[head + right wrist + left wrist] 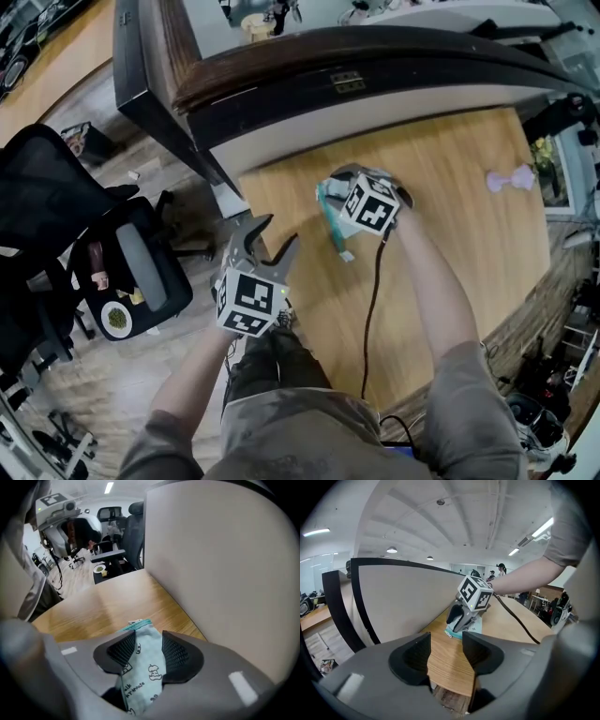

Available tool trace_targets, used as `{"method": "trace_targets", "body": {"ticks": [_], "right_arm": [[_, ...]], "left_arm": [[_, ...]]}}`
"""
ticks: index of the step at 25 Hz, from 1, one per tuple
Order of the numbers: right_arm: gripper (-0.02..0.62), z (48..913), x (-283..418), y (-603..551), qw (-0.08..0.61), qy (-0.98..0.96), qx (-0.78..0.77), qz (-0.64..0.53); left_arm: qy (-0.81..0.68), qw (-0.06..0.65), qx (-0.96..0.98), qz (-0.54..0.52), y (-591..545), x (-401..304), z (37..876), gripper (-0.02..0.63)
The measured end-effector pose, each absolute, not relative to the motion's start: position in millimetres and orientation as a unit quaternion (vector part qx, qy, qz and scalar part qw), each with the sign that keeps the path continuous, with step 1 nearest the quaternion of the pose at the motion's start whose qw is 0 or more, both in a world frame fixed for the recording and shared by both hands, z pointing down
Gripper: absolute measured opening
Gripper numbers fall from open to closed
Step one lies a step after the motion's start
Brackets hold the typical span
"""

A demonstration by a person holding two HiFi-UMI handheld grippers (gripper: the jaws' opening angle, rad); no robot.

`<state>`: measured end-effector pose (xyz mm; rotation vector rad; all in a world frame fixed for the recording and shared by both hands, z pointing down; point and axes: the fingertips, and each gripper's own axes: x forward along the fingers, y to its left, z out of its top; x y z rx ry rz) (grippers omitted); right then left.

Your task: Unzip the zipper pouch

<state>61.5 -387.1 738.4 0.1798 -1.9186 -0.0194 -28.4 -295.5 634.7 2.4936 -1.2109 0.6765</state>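
Right, here we are at the desk (450,187), and everything sits close to the pale partition panel (394,120) along its back. The zipper pouch (143,637), pale blue-green with little doodles printed on it, lies flat on the wood just in front of that panel, toward the panel's left end. The right gripper (149,651) points steeply down over it. We see its jaws spread wide with the pouch lying between them, and the fabric also runs on under the left jaw. The pouch's teal-edged end, with a small white tab (136,621), pokes out beyond the jaw tips, parallel to the panel face.

The left gripper (446,656) is farther out from the panel, at the desk's near corner. Its jaws are apart and empty, with only bare wood and the desk edge showing between them.

A black cable (373,309) trails away from the panel, back toward us. Near the panel's right end sits a small lilac dumbbell-shaped thing (511,178).
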Motion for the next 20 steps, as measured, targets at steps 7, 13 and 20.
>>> {"method": "trace_targets", "body": {"ticks": [7,13,20], "right_arm": [[0.188,748.6,55.0,-387.1,0.574,-0.819,0.03,-0.004],[0.041,750.5,48.3,-381.3,0.559,-0.826,0.041,0.055],[0.025,717.5,42.4,-353.2,0.458,-0.868,0.138,0.133]], "left_arm": [[-0.415,0.153,0.864,0.24,-292.9,-29.3,644.5,0.199],[-0.418,0.159,0.864,0.234,-288.9,-31.8,643.1,0.199],[-0.422,0.146,0.867,0.221,-276.5,-40.9,612.7,0.198]]}}
